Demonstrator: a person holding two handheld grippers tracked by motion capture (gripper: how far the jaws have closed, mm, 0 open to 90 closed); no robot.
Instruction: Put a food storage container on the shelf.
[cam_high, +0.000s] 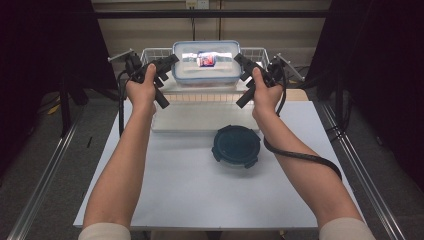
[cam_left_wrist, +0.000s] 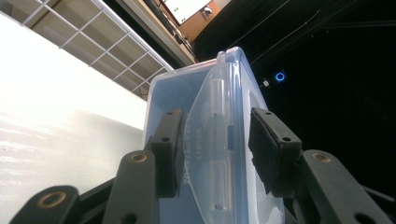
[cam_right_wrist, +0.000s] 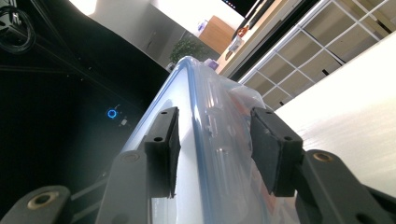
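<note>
A: Looks like a carry in progress. Clear lidded container (cam_high: 206, 62) held up over the white wire basket (cam_high: 150, 54) at the table's far edge, 1 end in the left gripper (cam_high: 167, 62), the other in the right gripper (cam_high: 244, 62).

B: Jaws?

A: Set partly apart on both, straddling the container's end latches. Contact at one pad each; hard to confirm a firm clamp.

B: Remaining?

A: Probably setting it down. Round dark lid (cam_high: 236, 145) lying untouched on the white board (cam_high: 190, 190).
</note>
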